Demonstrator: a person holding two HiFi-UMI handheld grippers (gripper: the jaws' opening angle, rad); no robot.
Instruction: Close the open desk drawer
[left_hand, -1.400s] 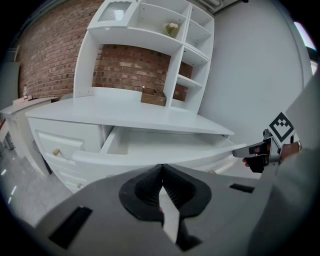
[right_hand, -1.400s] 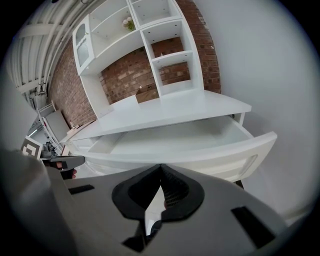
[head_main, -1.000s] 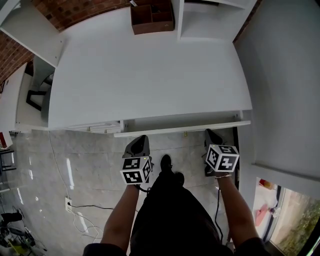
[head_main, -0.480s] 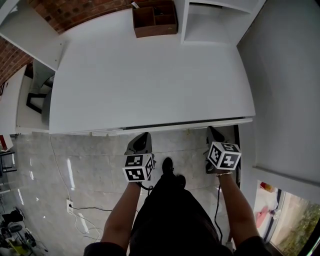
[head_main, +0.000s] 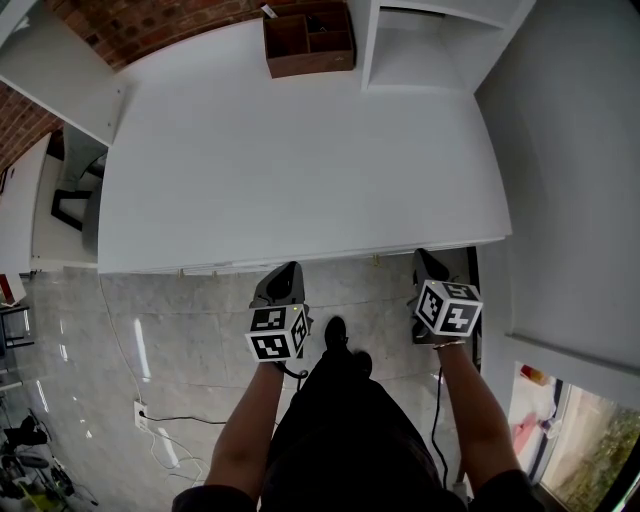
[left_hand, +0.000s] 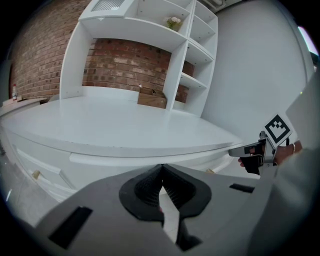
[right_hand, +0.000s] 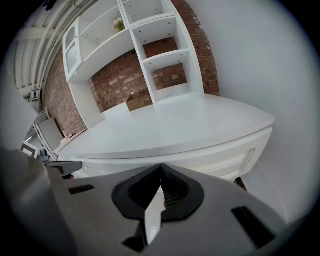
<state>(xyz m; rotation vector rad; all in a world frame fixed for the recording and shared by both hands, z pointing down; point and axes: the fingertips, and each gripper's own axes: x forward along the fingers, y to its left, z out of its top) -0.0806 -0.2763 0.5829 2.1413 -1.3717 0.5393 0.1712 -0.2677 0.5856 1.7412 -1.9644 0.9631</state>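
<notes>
Two grippers are held up to the front of the white desk (head_main: 300, 150). The left gripper (left_hand: 161, 169) and the right gripper (right_hand: 160, 171) each have their jaws pressed together with nothing between them. The desk drawer (head_main: 330, 258) now shows from above only as a thin pale strip tucked under the desktop's front edge, between the two gripper tips and a little beyond them on either side. It looks pushed home, or very nearly so, with no open box or gap visible, so the closing appears essentially done. At most a last nudge to seat it flush may be left, and then drawing the grippers away. Whether either tip is actually touching the drawer front cannot be told. The drawer's long axis runs left to right along the desk's front edge. Its face points toward the person, and its travel runs away from the person into the desk body. A brown wooden organiser (head_main: 308, 38) sits well apart at the back of the desktop, clear of all this.
</notes>
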